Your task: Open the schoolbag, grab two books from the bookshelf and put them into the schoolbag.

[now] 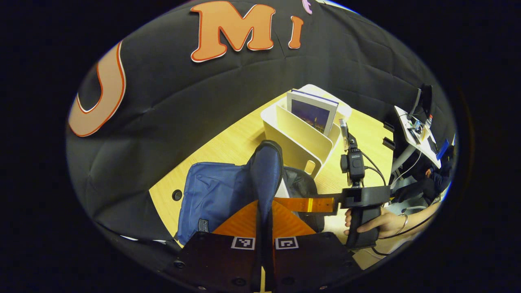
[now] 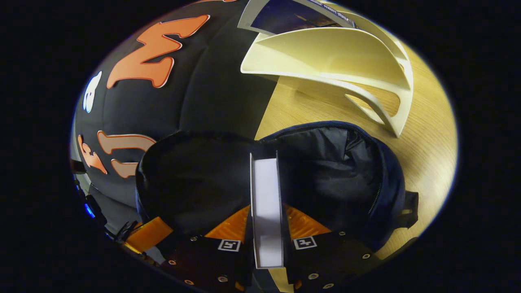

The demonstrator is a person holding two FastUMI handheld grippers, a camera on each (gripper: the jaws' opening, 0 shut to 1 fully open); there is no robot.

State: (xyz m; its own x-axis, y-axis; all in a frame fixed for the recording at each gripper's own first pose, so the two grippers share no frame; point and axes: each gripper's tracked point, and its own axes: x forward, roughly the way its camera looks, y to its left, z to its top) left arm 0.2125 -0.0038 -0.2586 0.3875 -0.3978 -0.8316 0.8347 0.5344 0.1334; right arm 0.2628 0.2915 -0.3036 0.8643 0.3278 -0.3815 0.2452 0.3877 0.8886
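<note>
The blue schoolbag (image 1: pixel 211 195) lies on the wooden table (image 1: pixel 232 142), and its open mouth shows black lining (image 2: pixel 325 162). My left gripper (image 1: pixel 265 203) is shut on the bag's raised blue flap (image 1: pixel 266 171) and holds it upright. My right gripper (image 2: pixel 266 207) is shut on a book (image 2: pixel 266 191), whose white page edge points into the bag's mouth. In the left gripper view, the right gripper (image 1: pixel 293 203) reaches in from the right, held by a hand (image 1: pixel 382 221). Behind the bag stands the cream bookshelf (image 1: pixel 297 138) (image 2: pixel 338 53), with another book (image 1: pixel 311 114) (image 2: pixel 285 14) upright in it.
A desk with a monitor and cables (image 1: pixel 415 130) stands beyond the table's far right side. A round hole (image 1: pixel 177 194) sits in the tabletop left of the bag. Bare wood (image 2: pixel 423 138) lies right of the bag, and the black cloth wall (image 1: pixel 183 101) runs close behind.
</note>
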